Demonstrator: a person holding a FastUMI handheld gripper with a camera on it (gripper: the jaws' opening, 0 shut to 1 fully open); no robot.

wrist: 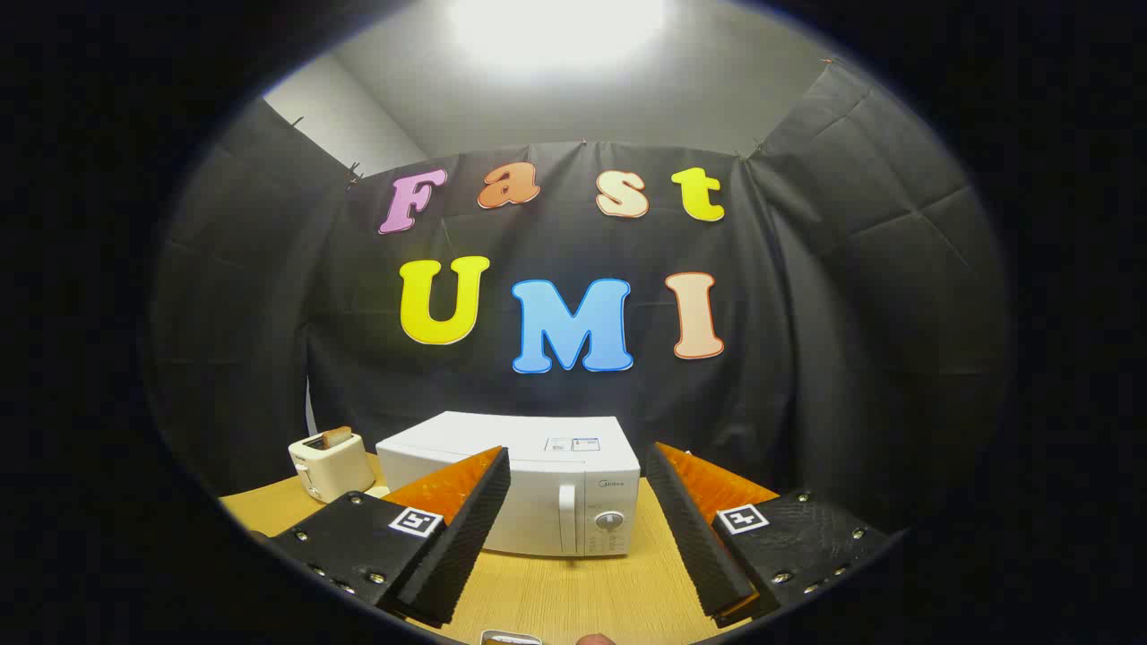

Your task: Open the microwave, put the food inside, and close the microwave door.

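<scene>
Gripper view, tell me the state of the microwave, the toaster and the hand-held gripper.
Microwave: door shut, standing on the wooden table.
Toaster: upright, to the left of the microwave, a slice sticking out of its slot.
Hand-held gripper: fingers open, holding nothing, short of the microwave.

My gripper (578, 470) hangs with its fingers spread wide and nothing between them, and bare tabletop (573, 596) lies open ahead of them up to the microwave (538, 502). Its closed door faces me, handle (566, 518) just beside the dial panel. A toaster (330, 466) stands near the microwave's left side, narrowing the way round there; the right side lies free up to the black cloth wall (842, 376).
</scene>
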